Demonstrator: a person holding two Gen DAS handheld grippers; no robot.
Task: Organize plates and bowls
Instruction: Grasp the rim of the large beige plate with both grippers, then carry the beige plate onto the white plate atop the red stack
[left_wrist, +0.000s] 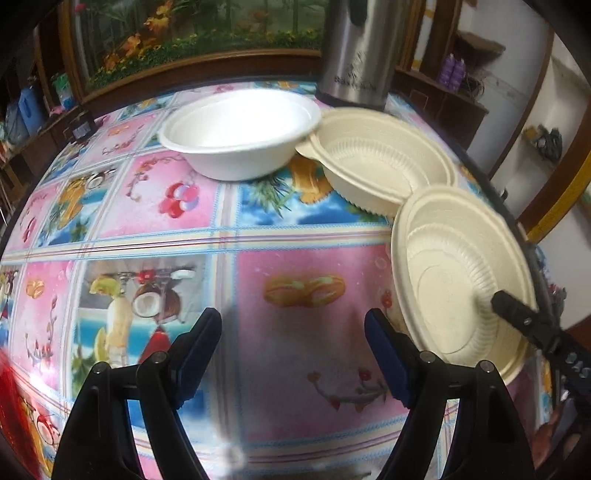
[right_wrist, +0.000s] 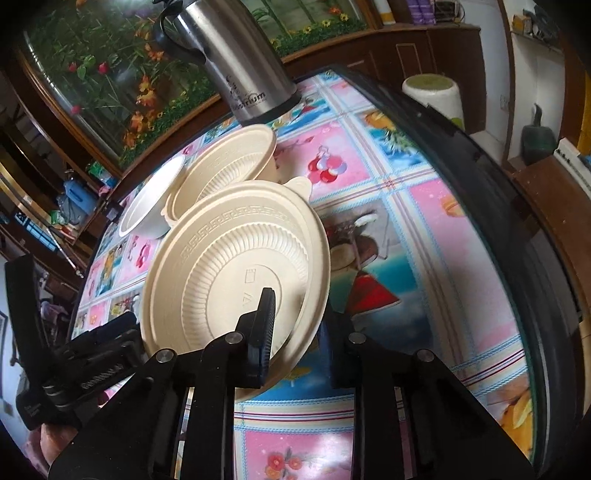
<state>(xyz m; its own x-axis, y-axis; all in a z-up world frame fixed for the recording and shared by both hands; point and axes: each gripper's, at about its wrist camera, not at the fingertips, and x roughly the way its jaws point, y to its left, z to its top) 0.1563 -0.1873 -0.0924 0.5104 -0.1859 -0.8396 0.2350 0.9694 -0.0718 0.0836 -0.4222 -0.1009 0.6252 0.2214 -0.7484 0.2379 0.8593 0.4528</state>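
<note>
Right gripper (right_wrist: 291, 332): nearest the lens in the lower middle of the right wrist view; its fingers (right_wrist: 267, 325) were narrowed on the rim of the cream plate, one pad inside and one behind, probably to lift it for stacking.
Table (right_wrist: 424, 258): filled both views under a bright picture cloth, the surface where the sorting took place.
Kettle (right_wrist: 240, 62): stood upright at the top, behind the dishes and out of the way.
White bowl (left_wrist: 240, 133): upper middle of the left wrist view, upright, its rim touching the cream bowl.
Cream bowl (left_wrist: 384, 162): right of it, apparently a nested pair, a likely place for stacking.
Cream plate (right_wrist: 236, 258): tilted on edge at centre, just below the cream bowl.
Left gripper (left_wrist: 293, 350): bottom of its view, fingers wide apart over bare cloth, holding nothing, seemingly waiting.
</note>
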